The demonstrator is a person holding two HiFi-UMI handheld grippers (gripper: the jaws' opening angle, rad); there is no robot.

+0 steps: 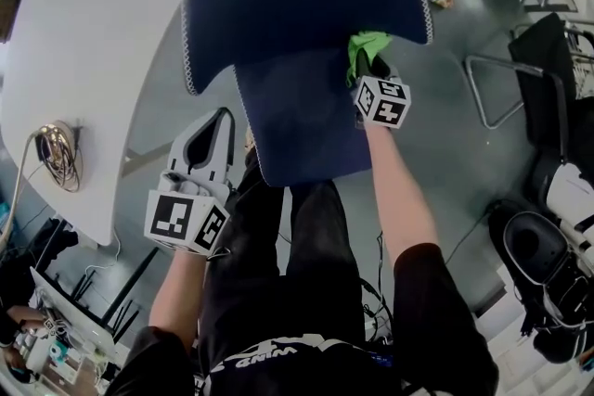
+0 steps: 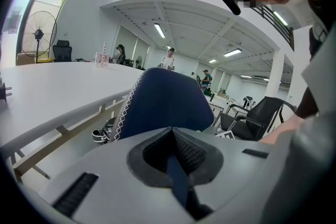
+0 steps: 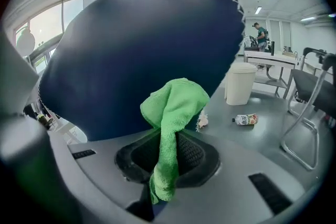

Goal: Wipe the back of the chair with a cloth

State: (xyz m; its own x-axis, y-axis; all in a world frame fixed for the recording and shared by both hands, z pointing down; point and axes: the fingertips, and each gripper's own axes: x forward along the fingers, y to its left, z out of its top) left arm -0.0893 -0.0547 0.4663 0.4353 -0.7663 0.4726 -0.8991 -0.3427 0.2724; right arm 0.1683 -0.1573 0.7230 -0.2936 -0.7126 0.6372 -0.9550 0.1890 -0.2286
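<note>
We are in a large, bright office hall with a grey floor (image 1: 455,153) and a curved white table (image 1: 83,23) on the left. In the head view the dark blue chair (image 1: 306,5) stands right in front of us, with a wide upper part edged in white stitching and a narrower part below. The green cloth (image 1: 367,49) sits on the chair's right side, where the wide part steps in. The right gripper (image 1: 370,66) is behind it, and the left gripper (image 1: 215,130) hangs low on the left, apart from the chair. In the left gripper view its jaws are together with nothing between them, and the chair rises just ahead. In the right gripper view the jaws are clamped on the cloth. One end trails down through them and a bunched wad stands out in front, against or just off the blue padding; we cannot tell which. A pale bin (image 3: 239,81) and a small bottle (image 3: 245,119) are on the floor beyond. We judge the cloth light, soft and floppy, so it is best pinched by a gathered fold with a pad left proud. The chair back looks padded but firm, and the chair may shift under pressure.
</note>
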